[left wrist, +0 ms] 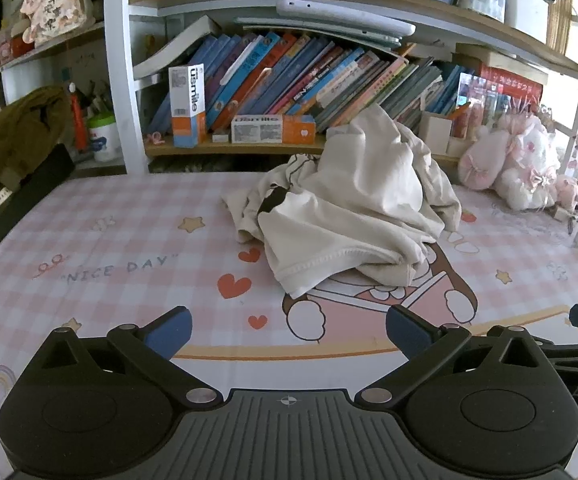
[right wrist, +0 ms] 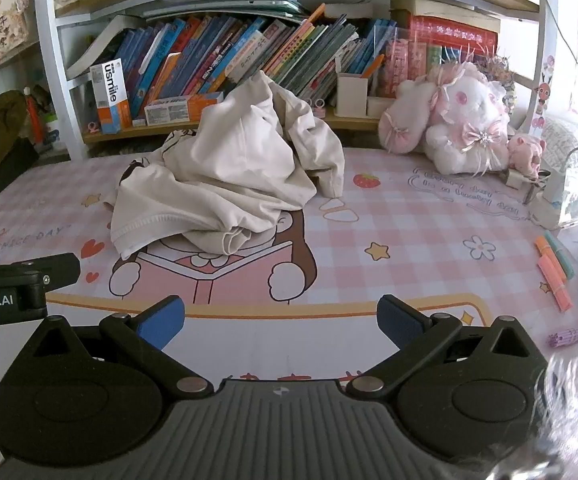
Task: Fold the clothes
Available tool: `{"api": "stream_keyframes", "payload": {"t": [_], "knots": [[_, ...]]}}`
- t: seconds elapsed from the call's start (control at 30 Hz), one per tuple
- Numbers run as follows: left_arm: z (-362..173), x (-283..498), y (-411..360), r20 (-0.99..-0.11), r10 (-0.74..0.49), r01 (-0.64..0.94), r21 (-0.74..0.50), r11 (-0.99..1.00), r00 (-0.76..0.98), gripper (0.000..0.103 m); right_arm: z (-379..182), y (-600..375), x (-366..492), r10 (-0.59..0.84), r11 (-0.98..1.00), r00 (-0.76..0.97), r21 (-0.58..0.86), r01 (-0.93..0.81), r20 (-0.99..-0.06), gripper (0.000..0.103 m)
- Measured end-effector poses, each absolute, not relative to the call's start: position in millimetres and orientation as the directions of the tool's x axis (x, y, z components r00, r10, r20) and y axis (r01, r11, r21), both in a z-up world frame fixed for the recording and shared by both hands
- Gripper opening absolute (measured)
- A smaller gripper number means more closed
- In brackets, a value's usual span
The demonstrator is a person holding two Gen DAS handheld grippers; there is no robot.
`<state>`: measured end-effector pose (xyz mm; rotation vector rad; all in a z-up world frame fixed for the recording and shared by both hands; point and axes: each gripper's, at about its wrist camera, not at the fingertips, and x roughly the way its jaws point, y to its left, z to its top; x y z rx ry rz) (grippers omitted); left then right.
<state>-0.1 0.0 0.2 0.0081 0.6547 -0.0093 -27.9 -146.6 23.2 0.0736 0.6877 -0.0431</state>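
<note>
One crumpled cream garment (left wrist: 353, 208) lies heaped toward the counter's (left wrist: 109, 240) back edge, below the bookshelf (left wrist: 289, 148). Bare checked surface spreads along the near edge. Left claw (left wrist: 289, 334) and right claw (right wrist: 281, 322) hover there, both wide open, empty.

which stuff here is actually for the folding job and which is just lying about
For the job:
- crumpled cream garment, heaped on the pink checked desk mat
- left gripper, open, empty
- right gripper, open, empty

Lying about:
- usmile boxes
- row of books
- pink-and-white plush toy
- highlighters
- olive jacket
</note>
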Motion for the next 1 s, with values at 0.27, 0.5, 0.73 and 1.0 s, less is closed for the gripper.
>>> {"api": "stream_keyframes", "payload": {"t": [0.27, 0.5, 0.73, 1.0], "knots": [[-1.0, -1.5, -2.5, -0.606, -0.005, 0.014, 0.009, 1.0, 0.796, 0.103, 24.6, -144.9, -25.5, -0.01, 0.997, 0.774, 0.057, 0.059, -0.633, 0.103], [2.9, 0.2, 3.7, -0.617, -0.016, 0.015, -0.006, 1.0, 0.787, 0.103, 22.7, -144.8, -25.8, -0.015, 0.997, 0.77, 0.053, 0.063, -0.638, 0.103], [2.2, -1.7, 3.3, -0.62, -0.018, 0.017, -0.008, 1.0, 0.785, 0.103, 21.8, -145.9, -26.3, -0.012, 0.997, 0.767, 0.054, 0.061, -0.642, 0.103], [3.6, 1.8, 2.6, -0.635, -0.021, 0.028, 0.001, 1.0, 0.772, 0.103, 22.6, -145.9, -25.7, -0.014, 0.996, 0.761, 0.055, 0.064, -0.649, 0.103]]}}
